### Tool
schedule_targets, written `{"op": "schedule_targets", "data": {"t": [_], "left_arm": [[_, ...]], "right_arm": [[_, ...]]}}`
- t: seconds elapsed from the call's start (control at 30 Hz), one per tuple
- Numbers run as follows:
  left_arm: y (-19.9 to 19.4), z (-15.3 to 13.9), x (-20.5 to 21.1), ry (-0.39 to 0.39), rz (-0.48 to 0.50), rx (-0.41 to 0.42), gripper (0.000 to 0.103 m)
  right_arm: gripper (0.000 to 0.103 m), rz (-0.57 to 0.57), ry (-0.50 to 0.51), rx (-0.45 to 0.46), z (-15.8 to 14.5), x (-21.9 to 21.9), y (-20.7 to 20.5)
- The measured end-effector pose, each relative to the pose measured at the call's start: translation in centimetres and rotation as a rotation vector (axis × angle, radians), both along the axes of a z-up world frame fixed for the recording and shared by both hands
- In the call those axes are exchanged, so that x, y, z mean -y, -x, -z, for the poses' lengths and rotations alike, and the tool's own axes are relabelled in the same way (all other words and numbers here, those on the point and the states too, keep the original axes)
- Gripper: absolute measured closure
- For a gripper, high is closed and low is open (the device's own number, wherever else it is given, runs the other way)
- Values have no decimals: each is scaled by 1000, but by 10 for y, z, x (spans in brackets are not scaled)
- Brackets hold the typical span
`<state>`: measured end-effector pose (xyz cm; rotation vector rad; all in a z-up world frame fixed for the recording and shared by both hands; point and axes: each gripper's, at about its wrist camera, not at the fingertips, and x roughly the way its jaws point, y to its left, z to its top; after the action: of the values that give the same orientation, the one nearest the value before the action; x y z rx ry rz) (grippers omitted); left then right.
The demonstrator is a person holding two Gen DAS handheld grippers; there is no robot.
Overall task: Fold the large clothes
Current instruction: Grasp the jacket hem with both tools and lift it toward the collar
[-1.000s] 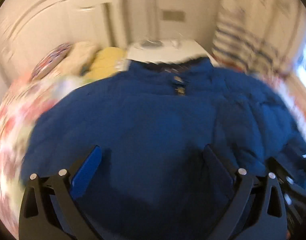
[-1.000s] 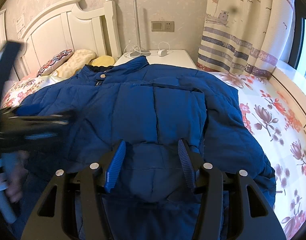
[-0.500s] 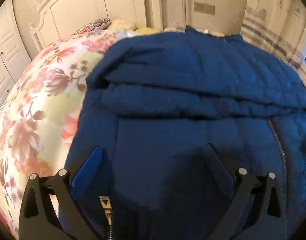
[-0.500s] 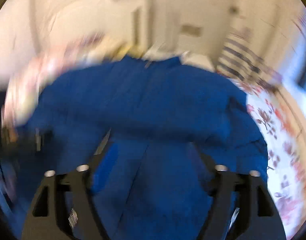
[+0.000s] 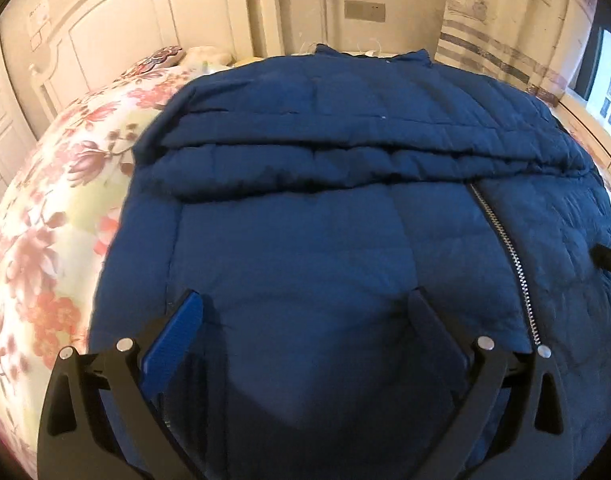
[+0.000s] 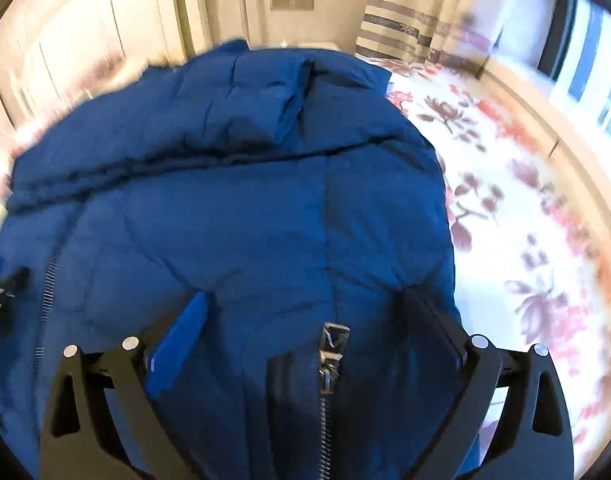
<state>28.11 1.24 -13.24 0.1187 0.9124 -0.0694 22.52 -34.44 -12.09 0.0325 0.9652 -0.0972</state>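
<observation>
A large blue quilted jacket (image 5: 305,208) lies spread on the bed, both sleeves folded across its chest. Its silver zipper (image 5: 501,236) runs down the front. My left gripper (image 5: 305,312) is open and empty, low over the jacket's lower left part. In the right wrist view the jacket (image 6: 245,200) fills the middle. My right gripper (image 6: 305,312) is open and empty over the lower right part, with a pocket zipper pull (image 6: 332,344) between its fingers. The left gripper's tip (image 6: 1,292) shows at the left edge.
The floral bedsheet (image 5: 37,216) surrounds the jacket, wide on the right (image 6: 525,220). A white headboard (image 5: 117,40) and pillows (image 5: 161,58) are at the far left. A striped curtain (image 6: 397,36) and a window (image 6: 585,60) are on the right.
Both grippers have pulled back toward the jacket's bottom hem and apart. The right gripper has opened wider. The sleeves now lie folded across the chest.
</observation>
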Motion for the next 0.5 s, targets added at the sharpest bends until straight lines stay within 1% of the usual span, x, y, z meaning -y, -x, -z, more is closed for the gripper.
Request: {"op": "schedule_targets", "data": {"t": [0.03, 0.07, 0.13, 0.17, 0.2, 0.23, 0.27, 0.3, 0.33, 0.37, 0.4, 0.43, 0.47, 0.5], "left_arm": [[2, -5, -4, -13, -25, 19, 2], [6, -12, -12, 10, -50, 51, 2], [6, -20, -35, 87, -111, 82, 2], [6, -22, -46, 113, -161, 85, 2], [6, -24, -53, 133, -199, 82, 2], [6, -25, -58, 160, -220, 76, 3], [8, -26, -57, 188, -217, 72, 3], [13, -27, -49, 204, -187, 73, 3], [19, -26, -35, 180, -137, 76, 3], [26, -23, -14, 103, -75, 77, 2], [29, -18, 2, 24, -37, 72, 2], [31, -8, 19, -71, 3, 54, 2], [35, 2, 31, -148, 24, 60, 2], [36, 2, 32, -144, 21, 74, 2]], "right_arm": [[10, 7, 16, 12, -5, -1, 5], [10, 4, 19, 49, -12, -2, 10], [9, -14, 16, 109, -22, -8, 18], [9, -25, 12, 123, -25, -14, 20], [9, -39, 10, 121, -25, -19, 21], [8, -75, 6, 107, -21, -30, 19], [8, -108, 7, 95, -17, -40, 19], [8, -157, 18, 86, -12, -55, 20], [8, -207, 37, 85, -7, -71, 22], [9, -242, 58, 75, -2, -82, 24], [9, -280, 107, 37, 5, -98, 25], [8, -290, 137, 23, 10, -104, 25], [8, -289, 120, 20, 11, -101, 24], [8, -287, 83, -1, 12, -96, 22]]}}
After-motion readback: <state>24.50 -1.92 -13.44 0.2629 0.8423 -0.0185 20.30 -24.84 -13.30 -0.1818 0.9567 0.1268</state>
